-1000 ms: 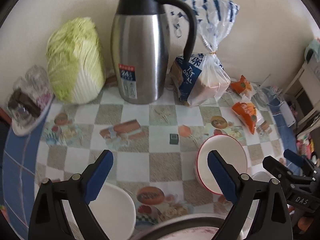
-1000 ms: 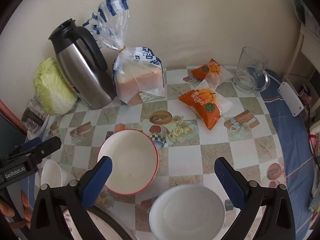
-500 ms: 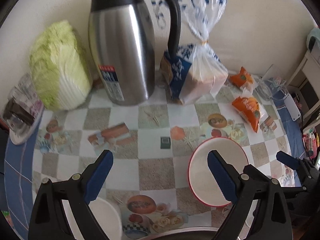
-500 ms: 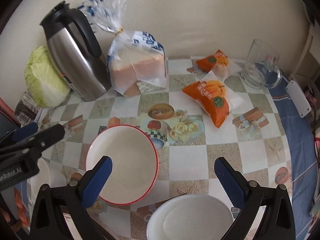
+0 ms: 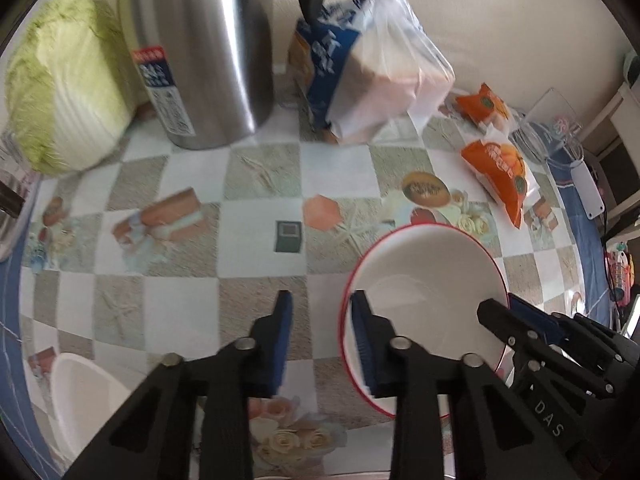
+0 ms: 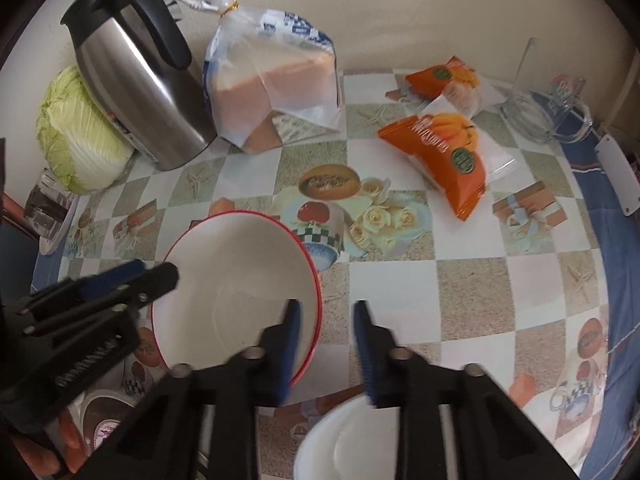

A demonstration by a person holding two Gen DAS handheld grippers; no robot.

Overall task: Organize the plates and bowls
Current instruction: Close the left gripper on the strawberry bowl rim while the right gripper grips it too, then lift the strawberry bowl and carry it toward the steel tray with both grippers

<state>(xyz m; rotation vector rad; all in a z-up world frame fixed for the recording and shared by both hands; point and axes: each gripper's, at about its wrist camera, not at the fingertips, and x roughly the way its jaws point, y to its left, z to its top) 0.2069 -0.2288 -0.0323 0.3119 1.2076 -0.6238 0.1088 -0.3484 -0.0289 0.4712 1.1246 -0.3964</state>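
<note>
Both grippers have sunk toward the table point(image 5: 180, 300) since a second ago, their jaws just closing. The left gripper point(image 5: 320, 312) straddles one edge of the single red-rimmed bowl point(image 5: 432, 280) and the right gripper point(image 6: 326, 312) straddles the opposite edge, narrowed but not yet clamped, a gap still showing. The bowl, round and glossy white inside, sits on the checked tablecloth. Around it are two plain white bowls, two crinkly orange snack packets, one steel jug point(image 6: 136, 68), one cabbage point(image 5: 64, 96) and one bagged loaf point(image 6: 276, 84).
</note>
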